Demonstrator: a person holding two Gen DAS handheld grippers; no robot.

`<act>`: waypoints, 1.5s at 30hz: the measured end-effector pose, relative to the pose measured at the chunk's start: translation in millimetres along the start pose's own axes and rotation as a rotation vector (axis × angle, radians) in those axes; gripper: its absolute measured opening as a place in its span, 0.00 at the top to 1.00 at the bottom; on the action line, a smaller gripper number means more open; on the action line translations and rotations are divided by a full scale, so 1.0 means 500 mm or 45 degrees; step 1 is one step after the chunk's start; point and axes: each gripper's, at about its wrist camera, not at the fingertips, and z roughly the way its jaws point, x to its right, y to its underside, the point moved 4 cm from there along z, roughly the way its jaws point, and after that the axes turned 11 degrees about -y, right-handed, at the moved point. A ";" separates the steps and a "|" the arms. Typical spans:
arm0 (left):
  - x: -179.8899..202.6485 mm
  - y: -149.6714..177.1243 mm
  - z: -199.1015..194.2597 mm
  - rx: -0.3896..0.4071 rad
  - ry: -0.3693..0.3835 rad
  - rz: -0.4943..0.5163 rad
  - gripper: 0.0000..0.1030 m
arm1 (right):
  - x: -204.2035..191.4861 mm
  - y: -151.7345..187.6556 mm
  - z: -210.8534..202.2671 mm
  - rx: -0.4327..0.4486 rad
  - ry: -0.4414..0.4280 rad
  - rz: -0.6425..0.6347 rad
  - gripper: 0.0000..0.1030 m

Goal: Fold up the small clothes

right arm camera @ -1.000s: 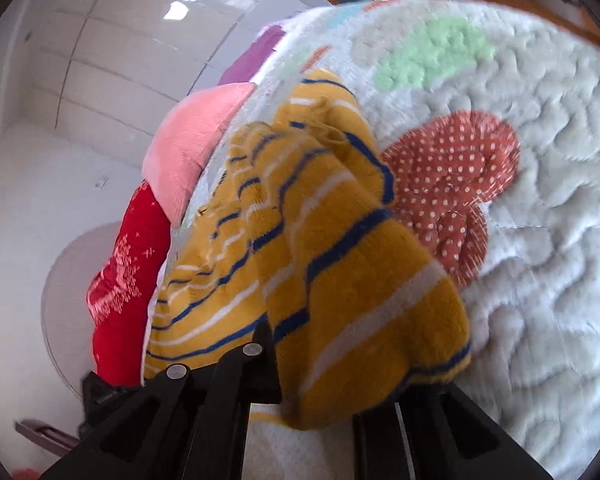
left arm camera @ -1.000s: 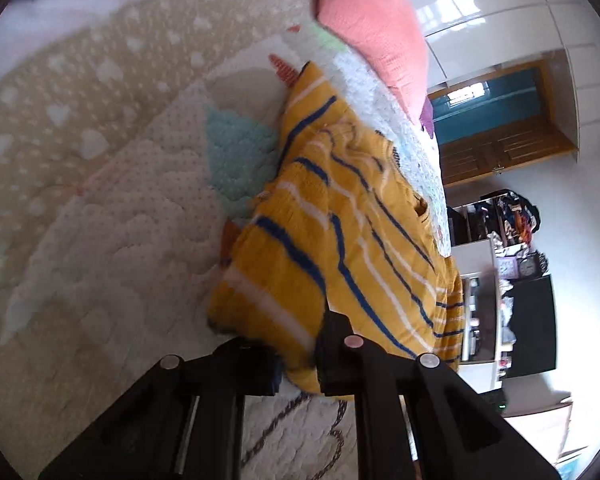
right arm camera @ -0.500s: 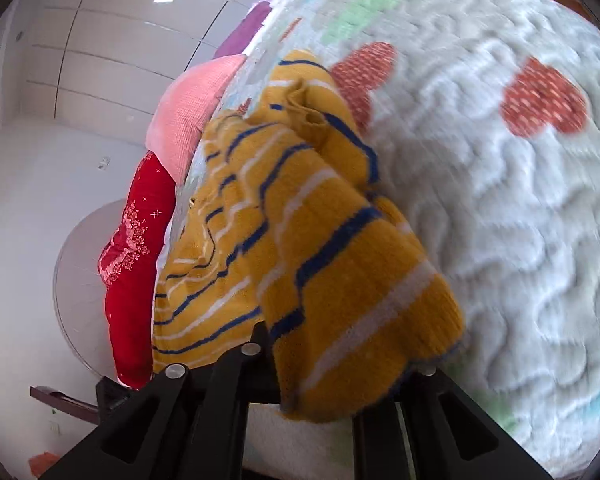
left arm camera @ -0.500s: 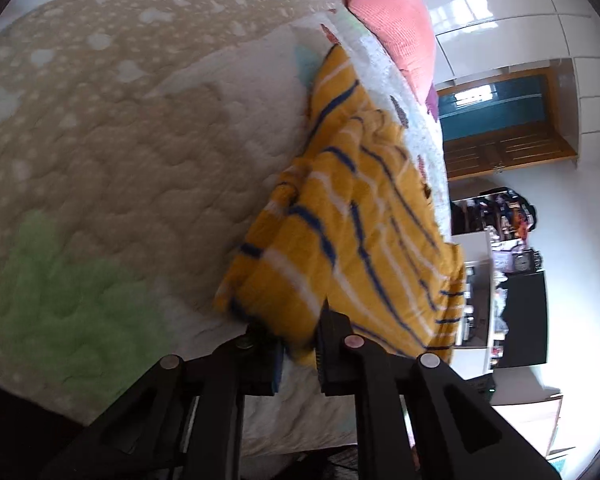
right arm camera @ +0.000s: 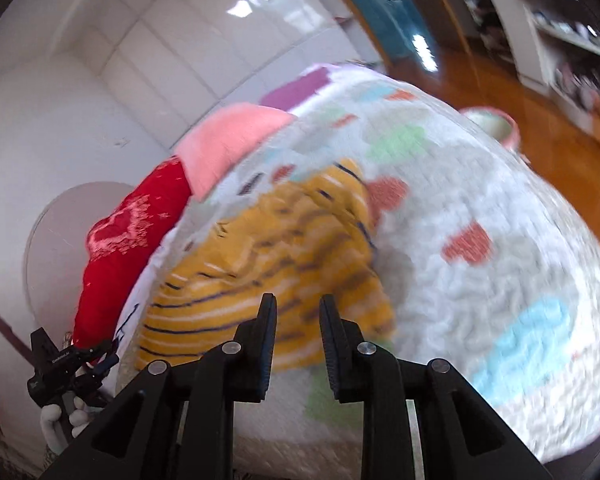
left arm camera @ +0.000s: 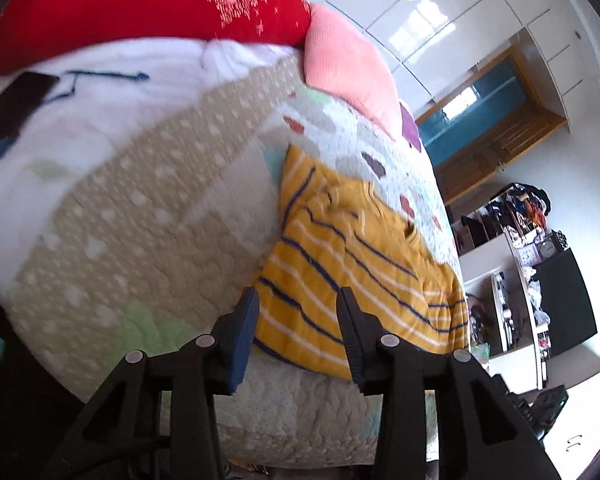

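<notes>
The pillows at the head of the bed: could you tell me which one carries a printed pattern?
The red pillow, with its pale speckled print; the salmon-pink pillow beside it is plain.

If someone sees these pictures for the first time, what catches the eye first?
The yellow striped garment lies on the quilted bed, just beyond the open left gripper and right gripper. Behind it, a red pillow and a pink pillow sit at the bed's far end.

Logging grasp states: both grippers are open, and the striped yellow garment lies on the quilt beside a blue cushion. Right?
Not quite: the cushion is pink, not blue, as the left wrist view shows. Both the left gripper and right gripper are open, and the striped yellow garment lies on the quilt.
</notes>
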 end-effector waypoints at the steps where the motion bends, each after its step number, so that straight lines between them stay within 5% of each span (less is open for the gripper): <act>1: -0.007 -0.005 -0.004 0.001 0.001 -0.003 0.60 | -0.013 -0.009 0.016 -0.017 -0.013 -0.014 0.77; 6: -0.007 -0.023 0.024 -0.018 0.011 0.023 0.60 | -0.012 -0.045 0.154 -0.132 0.030 -0.047 0.68; 10: -0.029 -0.006 0.060 -0.075 0.035 0.004 0.59 | 0.076 -0.060 0.280 -0.286 0.137 0.135 0.69; 12: -0.040 0.002 0.076 -0.097 0.044 0.003 0.59 | 0.086 -0.077 0.288 -0.272 0.146 0.234 0.72; 17: -0.042 0.013 0.121 -0.157 0.076 0.014 0.58 | -0.078 -0.102 0.274 -0.256 0.053 0.005 0.69; 23: -0.019 0.034 0.164 -0.158 0.174 -0.037 0.50 | -0.268 -0.050 0.436 -0.568 -0.148 -0.162 0.61; 25: -0.017 0.040 0.169 -0.159 0.200 -0.071 0.62 | -0.312 -0.022 0.518 -0.685 -0.179 -0.191 0.60; 27: -0.013 0.045 0.168 -0.170 0.223 -0.058 0.84 | -0.342 0.015 0.602 -0.829 -0.144 -0.259 0.55; 29: -0.018 0.047 0.168 -0.176 0.258 -0.096 0.85 | -0.362 0.051 0.659 -0.936 -0.087 -0.310 0.54; 33: -0.018 0.049 0.169 -0.181 0.287 -0.128 0.85 | -0.393 0.096 0.723 -1.033 0.040 -0.396 0.23; 37: -0.010 0.056 0.167 -0.173 0.294 -0.137 0.85 | -0.422 0.136 0.760 -1.097 0.216 -0.585 0.16; 40: 0.000 0.065 0.163 -0.163 0.282 -0.123 0.86 | -0.435 0.176 0.775 -1.119 0.407 -0.847 0.26; 45: 0.010 0.070 0.143 -0.150 0.293 -0.119 0.86 | -0.433 0.173 0.735 -1.023 0.449 -0.964 0.79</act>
